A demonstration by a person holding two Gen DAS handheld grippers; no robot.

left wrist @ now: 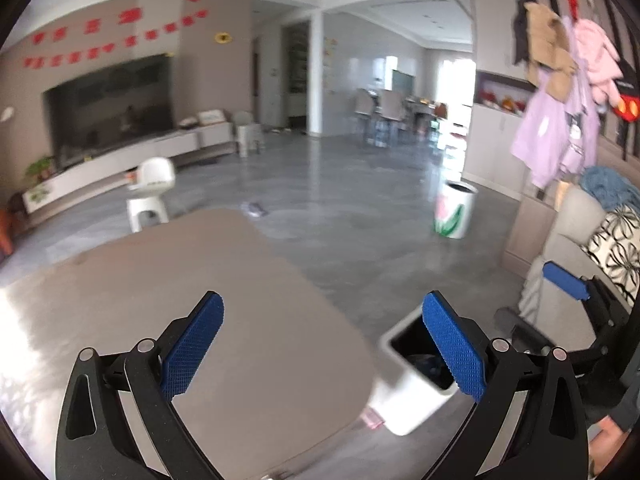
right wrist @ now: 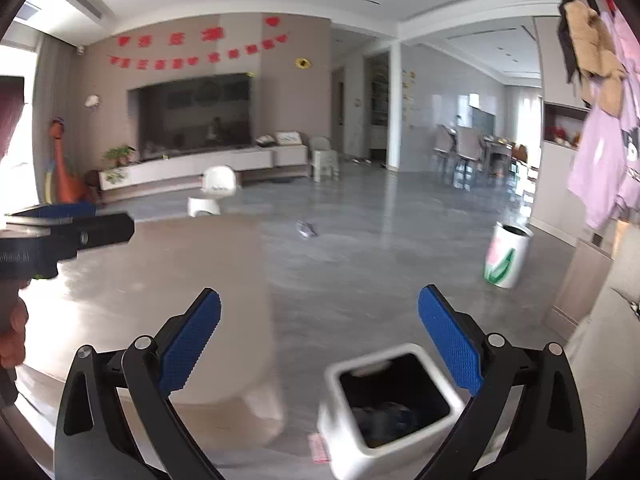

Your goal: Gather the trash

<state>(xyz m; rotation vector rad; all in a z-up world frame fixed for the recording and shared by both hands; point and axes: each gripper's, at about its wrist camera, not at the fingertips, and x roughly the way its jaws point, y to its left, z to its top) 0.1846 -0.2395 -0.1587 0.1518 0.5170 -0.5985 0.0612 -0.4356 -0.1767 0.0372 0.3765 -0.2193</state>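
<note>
Nearest the cameras, both grippers are spread wide and carry nothing. The left gripper [left wrist: 322, 344] hangs over the near end of a brown table [left wrist: 192, 280]; the right gripper [right wrist: 320, 340] is over the floor just off the table's rounded corner, above a white square bin [right wrist: 400, 420]. In the right wrist view the left gripper's black body juts in at the left edge, with part of a hand [right wrist: 12, 332] below it.

The white square bin stands on the floor close beside the table's right edge, its mouth open, with dark blue-grey trash lying in the bottom. A small pink scrap [right wrist: 318, 446] lies flat on the floor at the bin's base, between bin and table.

Beyond the table's far edge, a crumpled grey piece of litter [right wrist: 306, 229] lies alone on the grey tiled floor, well apart from everything else. A white stool [right wrist: 214, 192] stands behind the table's far corner. To the right, a round white bin with a pink and green flower print [right wrist: 506, 258] stands near the wall cabinets. A sofa arm [left wrist: 560, 248] closes in the right side; between these the floor lies open toward a far dining table and chairs [right wrist: 468, 152].

Red cut-out characters run across the wall above the television [right wrist: 194, 114], too blurred to read.
</note>
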